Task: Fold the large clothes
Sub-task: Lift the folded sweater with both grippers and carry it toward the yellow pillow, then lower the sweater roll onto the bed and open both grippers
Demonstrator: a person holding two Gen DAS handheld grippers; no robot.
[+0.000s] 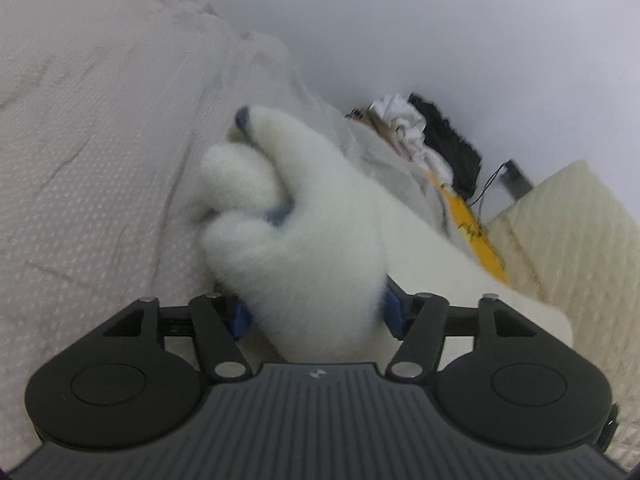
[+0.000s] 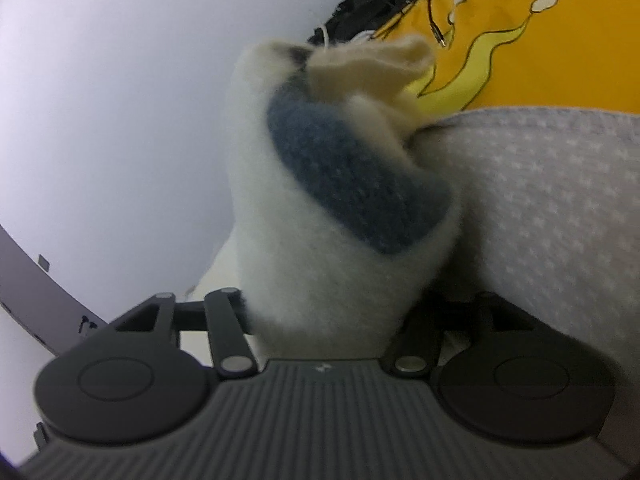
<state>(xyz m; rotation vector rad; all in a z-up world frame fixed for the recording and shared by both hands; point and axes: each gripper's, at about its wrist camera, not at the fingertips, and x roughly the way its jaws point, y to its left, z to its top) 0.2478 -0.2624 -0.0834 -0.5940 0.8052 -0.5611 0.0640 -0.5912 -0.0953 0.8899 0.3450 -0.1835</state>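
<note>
The fluffy white garment [image 1: 320, 248], a fleece piece with blue-grey trim [image 2: 352, 176], is bunched up in front of both cameras and lies against a bed covered by a pale textured bedspread [image 1: 100, 152]. In the left wrist view a thick roll of the fleece passes between the blue pads [image 1: 394, 312] of the left gripper [image 1: 316, 314], filling the gap from side to side; the jaws stand fairly wide, and whether the pads press the fleece or merely flank it cannot be told, since the pile hides the contact. In the right wrist view another bunch of the same garment rises from between the jaws of the right gripper [image 2: 324, 320], its trim band curling over the top; the pads are hidden by the fleece, so a firm grip cannot be confirmed there either. Holding two separate parts of the garment this way would let the person spread or lay it flat on the bed before folding, and the low position near the bedspread suggests a laying-down step. Further off, a yellow cloth with a printed pattern [image 2: 540, 28] lies beyond the fleece, with a heap of white and black clothing [image 1: 424, 136] at the far end by the plain wall [image 1: 440, 20], and a cream quilted cushion [image 1: 568, 232] sits to the right.
</note>
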